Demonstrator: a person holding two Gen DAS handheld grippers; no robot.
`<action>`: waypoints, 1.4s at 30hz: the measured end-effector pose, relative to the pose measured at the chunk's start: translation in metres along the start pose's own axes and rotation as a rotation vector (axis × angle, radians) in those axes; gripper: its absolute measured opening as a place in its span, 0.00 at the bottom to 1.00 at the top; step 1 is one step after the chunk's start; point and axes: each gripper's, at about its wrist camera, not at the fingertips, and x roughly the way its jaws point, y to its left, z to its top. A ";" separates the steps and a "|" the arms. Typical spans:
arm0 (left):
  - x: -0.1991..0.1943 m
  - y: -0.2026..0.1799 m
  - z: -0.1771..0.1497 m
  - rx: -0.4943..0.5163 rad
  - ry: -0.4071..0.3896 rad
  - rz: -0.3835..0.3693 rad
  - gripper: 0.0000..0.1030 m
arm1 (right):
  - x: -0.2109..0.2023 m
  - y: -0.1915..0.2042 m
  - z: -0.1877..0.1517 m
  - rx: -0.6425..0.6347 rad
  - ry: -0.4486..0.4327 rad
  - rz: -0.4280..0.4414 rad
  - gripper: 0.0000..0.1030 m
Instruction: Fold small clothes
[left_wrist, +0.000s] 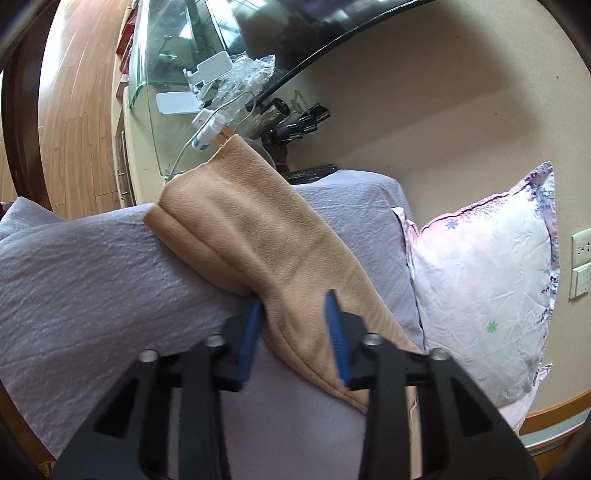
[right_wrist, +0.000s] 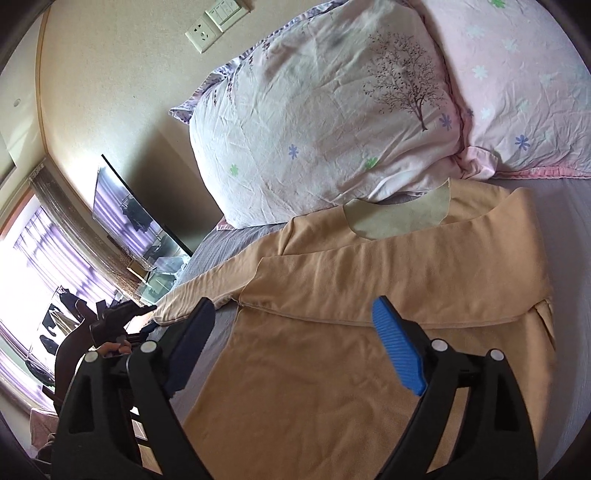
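Observation:
A tan long-sleeved shirt (right_wrist: 351, 295) lies flat on the grey bed sheet (right_wrist: 576, 229), neck toward the pillows. Its right sleeve is folded across the chest. Its left sleeve (left_wrist: 258, 236) stretches out over the bed's edge. My left gripper (left_wrist: 295, 299) is open, its blue fingertips on either side of that sleeve near the shoulder, not closed on it. My right gripper (right_wrist: 295, 314) is wide open and empty, hovering above the shirt's body below the folded sleeve. The left gripper also shows at the far left of the right wrist view (right_wrist: 125, 314).
A floral white pillow (right_wrist: 314, 129) and a pink one (right_wrist: 517, 74) lie at the head of the bed. Beside the bed is a glass-topped stand (left_wrist: 162, 74) with a bottle, cables and clutter under a TV (left_wrist: 295, 29). Wall sockets (left_wrist: 581, 266) are at right.

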 end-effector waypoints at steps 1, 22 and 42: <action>0.003 0.001 0.001 0.003 0.000 0.010 0.07 | -0.007 -0.005 -0.001 0.006 -0.013 -0.005 0.85; 0.067 -0.323 -0.457 1.431 0.455 -0.373 0.06 | -0.075 -0.152 -0.021 0.322 -0.121 -0.216 0.88; 0.093 -0.242 -0.277 1.174 0.167 0.050 0.67 | 0.018 -0.152 0.013 0.171 0.000 -0.559 0.42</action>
